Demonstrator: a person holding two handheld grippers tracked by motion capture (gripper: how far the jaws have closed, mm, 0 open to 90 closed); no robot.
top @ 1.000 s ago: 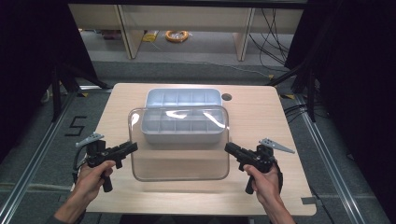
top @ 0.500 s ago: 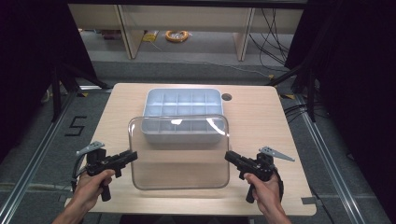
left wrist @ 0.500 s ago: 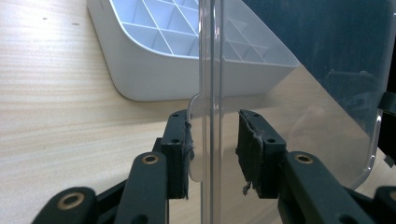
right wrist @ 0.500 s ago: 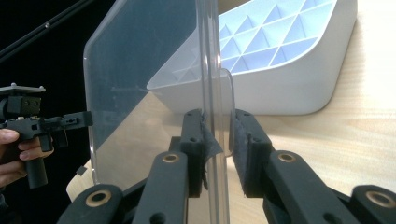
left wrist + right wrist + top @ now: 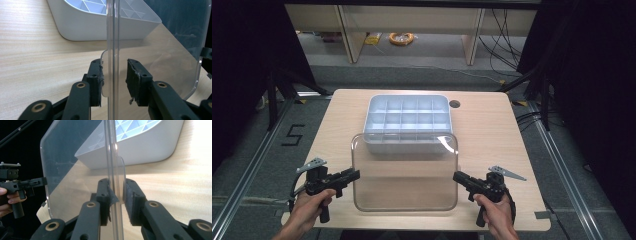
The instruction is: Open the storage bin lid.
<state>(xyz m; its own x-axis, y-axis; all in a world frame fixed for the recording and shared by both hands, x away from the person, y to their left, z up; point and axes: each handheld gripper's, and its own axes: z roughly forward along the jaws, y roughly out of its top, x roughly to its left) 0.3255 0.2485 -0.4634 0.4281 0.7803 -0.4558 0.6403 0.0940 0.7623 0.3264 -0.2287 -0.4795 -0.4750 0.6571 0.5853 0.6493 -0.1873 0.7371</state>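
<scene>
Here, clear lid carried level between left gripper and right gripper, each clamped on opposite side tab, near tray, probably for balance.

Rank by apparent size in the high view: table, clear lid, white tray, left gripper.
1. table
2. clear lid, though it is lifted nearer the camera, so its lead over the tray is unsure
3. white tray
4. left gripper
</scene>
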